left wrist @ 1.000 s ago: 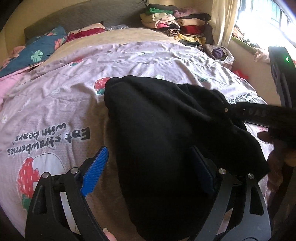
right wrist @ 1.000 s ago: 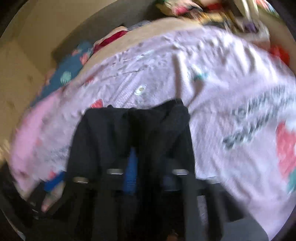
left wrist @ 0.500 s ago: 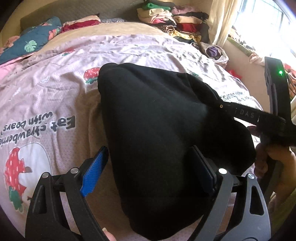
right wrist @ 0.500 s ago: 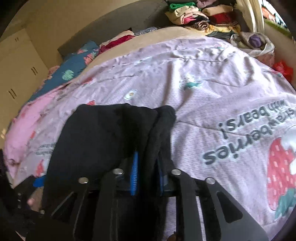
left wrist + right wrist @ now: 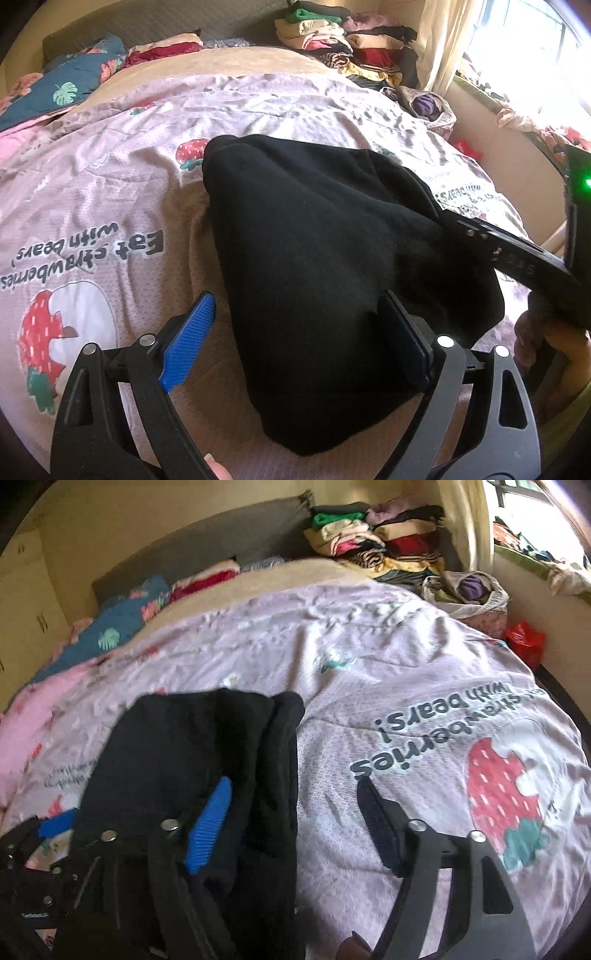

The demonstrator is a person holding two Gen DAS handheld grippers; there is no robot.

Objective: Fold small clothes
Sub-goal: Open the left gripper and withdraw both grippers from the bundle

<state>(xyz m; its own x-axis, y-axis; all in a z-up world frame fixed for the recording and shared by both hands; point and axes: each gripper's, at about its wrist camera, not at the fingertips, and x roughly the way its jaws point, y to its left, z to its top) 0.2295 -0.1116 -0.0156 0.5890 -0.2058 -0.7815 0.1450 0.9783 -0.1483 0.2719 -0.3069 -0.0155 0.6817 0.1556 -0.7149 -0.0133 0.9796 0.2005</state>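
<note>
A black garment (image 5: 317,266) lies folded on the pink strawberry-print bedspread (image 5: 110,192). My left gripper (image 5: 295,343) is open and straddles the garment's near end; its blue left pad stands clear of the cloth. In the right wrist view the garment (image 5: 192,760) lies left of centre. The jaws of my right gripper (image 5: 295,827) are opening, and the garment's right edge lies loose between them with no pad pressing on it. One of its fingers (image 5: 491,247) reaches in from the right in the left wrist view, with a hand (image 5: 535,339) below it.
A stack of folded clothes (image 5: 376,535) sits at the bed's far right corner, with a mesh bag of clothes (image 5: 469,590) and a red bag (image 5: 524,642) beside it. Floral pillows (image 5: 62,92) lie at the head. The window sill is on the right.
My right gripper was shut on the garment's edge, then let it go and opened wide. It also shifted right. The left gripper stayed put, open.
</note>
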